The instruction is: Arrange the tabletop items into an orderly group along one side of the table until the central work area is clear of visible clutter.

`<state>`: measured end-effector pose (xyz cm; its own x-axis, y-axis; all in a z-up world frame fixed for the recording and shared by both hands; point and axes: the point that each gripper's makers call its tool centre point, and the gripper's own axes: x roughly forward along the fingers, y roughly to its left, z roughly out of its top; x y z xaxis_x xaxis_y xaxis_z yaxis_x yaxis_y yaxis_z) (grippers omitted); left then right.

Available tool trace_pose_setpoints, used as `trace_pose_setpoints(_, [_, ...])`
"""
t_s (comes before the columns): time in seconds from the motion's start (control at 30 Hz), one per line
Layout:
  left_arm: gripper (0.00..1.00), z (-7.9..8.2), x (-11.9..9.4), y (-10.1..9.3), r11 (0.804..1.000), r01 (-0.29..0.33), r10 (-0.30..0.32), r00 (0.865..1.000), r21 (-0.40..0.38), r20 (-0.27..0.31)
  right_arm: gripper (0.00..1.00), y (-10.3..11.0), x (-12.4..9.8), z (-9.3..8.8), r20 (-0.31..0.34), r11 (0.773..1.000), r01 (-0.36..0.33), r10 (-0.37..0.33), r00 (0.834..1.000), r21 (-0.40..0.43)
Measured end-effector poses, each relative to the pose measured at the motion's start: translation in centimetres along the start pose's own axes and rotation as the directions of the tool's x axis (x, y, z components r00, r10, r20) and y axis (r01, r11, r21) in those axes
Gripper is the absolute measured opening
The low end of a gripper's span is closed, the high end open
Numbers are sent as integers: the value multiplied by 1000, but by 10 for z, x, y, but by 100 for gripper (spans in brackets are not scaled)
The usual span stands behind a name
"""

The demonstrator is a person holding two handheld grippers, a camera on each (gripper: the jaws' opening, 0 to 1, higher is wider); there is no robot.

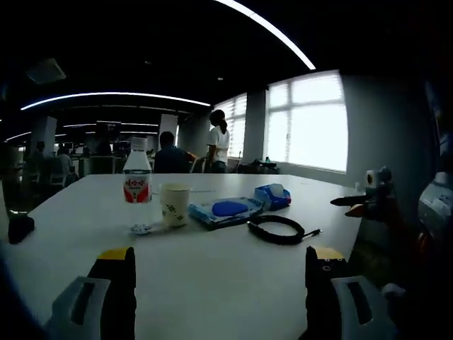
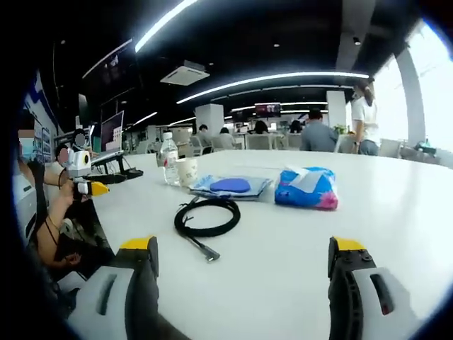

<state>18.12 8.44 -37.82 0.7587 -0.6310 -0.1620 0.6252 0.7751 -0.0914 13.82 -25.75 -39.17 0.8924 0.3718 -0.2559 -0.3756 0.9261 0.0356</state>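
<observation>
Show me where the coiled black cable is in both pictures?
Left gripper view: the coiled black cable lies right of centre, near the flat blue packet.
Right gripper view: it lies left of centre, in front of that packet.
Shared landmark: the clear plastic water bottle beside the white paper cup.

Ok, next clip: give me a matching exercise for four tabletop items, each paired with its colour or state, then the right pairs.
Things:
1. water bottle
2. paper cup
3. cable
4. tissue pack

Descriptions:
A. black, coiled in a loop
B. clear, with a red label, standing upright
C. blue with a pink edge, lying flat
D. pale, standing beside the bottle

Pairs: 1-B, 2-D, 3-A, 4-C
</observation>
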Motion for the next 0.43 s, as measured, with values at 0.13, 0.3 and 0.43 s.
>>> trace_pose_setpoints(0.13, [100, 4, -2, 1, 999, -30, 29, 999, 16, 17, 100, 1, -1, 2, 12, 1000, 4, -4, 1000, 12])
trace_pose_setpoints(0.3, [100, 3, 3, -1, 1000, -24, 24, 999, 10, 25, 100, 1, 1, 0, 7, 1000, 8, -8, 1000, 14])
trace_pose_setpoints(0.43, [100, 0, 3, 1, 998, -46, 46, 999, 39, 3, 100, -2, 2, -2, -8, 1000, 26, -26, 1000, -2])
